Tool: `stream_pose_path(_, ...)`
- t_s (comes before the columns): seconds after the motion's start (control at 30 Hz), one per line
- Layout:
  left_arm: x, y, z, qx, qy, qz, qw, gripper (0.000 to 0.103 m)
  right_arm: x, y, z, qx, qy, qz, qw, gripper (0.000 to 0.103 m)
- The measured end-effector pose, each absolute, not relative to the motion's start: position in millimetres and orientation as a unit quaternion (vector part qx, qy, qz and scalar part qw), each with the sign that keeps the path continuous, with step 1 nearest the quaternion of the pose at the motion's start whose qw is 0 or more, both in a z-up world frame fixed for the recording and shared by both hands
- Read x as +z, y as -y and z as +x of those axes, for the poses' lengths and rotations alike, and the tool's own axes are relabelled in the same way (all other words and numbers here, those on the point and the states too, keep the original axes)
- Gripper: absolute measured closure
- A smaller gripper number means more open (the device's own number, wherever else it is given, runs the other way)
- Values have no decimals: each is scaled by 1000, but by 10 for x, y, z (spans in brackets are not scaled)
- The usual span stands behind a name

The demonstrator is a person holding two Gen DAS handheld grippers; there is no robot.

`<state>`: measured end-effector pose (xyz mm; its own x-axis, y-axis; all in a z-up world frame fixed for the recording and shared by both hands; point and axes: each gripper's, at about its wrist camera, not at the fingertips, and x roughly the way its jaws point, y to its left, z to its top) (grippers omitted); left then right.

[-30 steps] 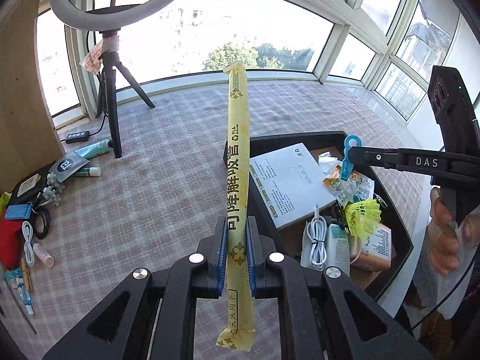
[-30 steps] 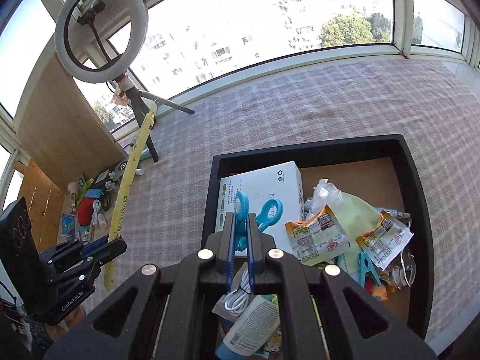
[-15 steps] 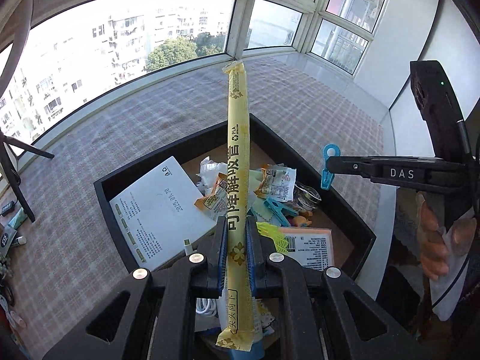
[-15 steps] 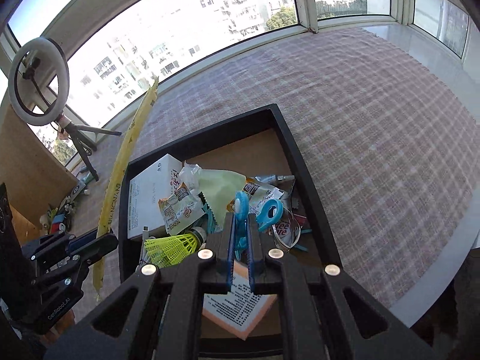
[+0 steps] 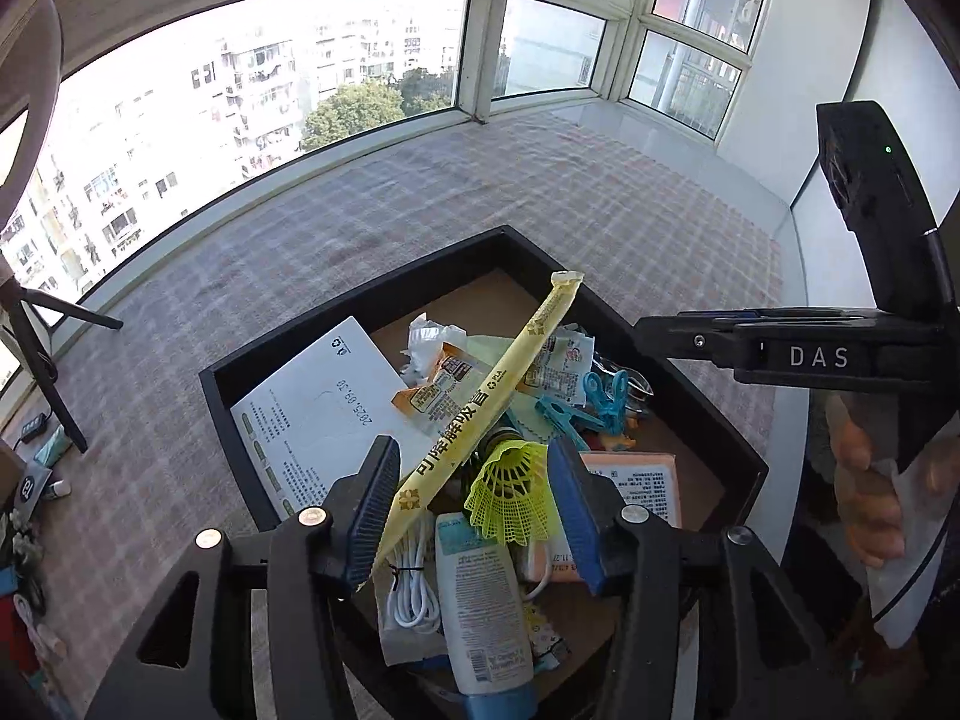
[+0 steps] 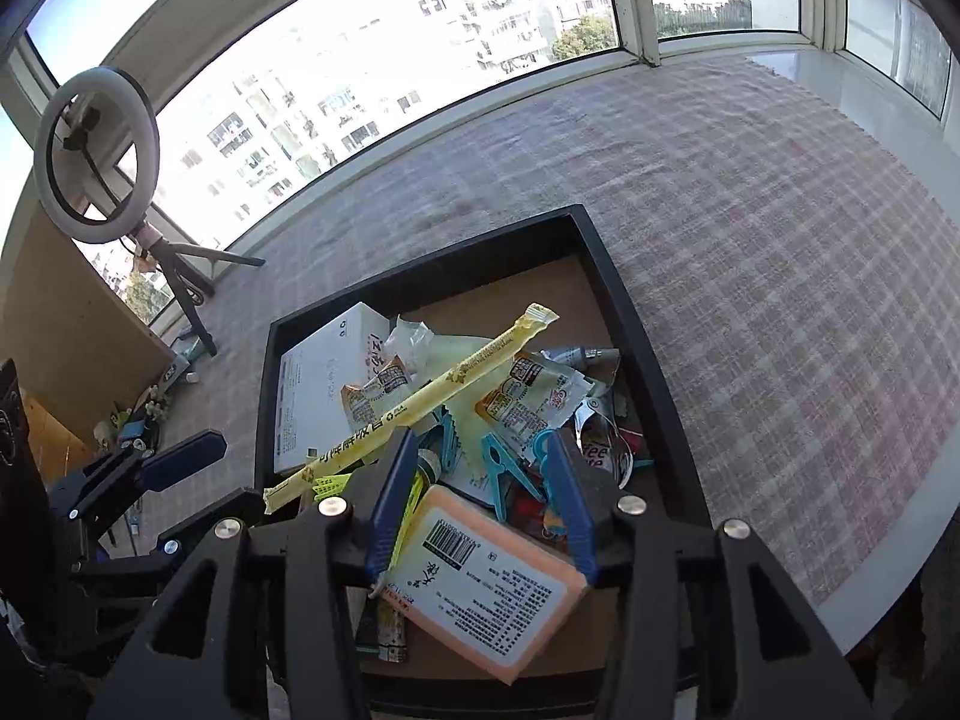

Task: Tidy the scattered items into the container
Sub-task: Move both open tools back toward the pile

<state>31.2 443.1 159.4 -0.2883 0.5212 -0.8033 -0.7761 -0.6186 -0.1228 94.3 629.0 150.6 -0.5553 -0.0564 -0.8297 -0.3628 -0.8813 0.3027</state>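
While both grippers' fingers are parting, releasing the yellow straw packet (image 5: 487, 402) and blue clip (image 6: 510, 468) over the tray (image 6: 624, 324), I am waiting until both settle.

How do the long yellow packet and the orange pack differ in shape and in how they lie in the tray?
The long yellow packet is a thin stick; the orange pack is a broad flat slab. The packet lies slanted across the heap; the pack sits at the tray's near end. Both carry printed labels.
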Motion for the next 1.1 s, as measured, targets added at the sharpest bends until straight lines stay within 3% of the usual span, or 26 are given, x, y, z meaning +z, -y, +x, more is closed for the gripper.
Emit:
stream_pose_path(0.47,1582,-3142,-231,842,-85,-443,296,54,1573,-5298,289,864,-156,-478,-5,59)
stream_pose_path(1.1,1126,-733,-928,870,23,-485,82,56,1425,-2693,-632,838,11,-497,-225,59)
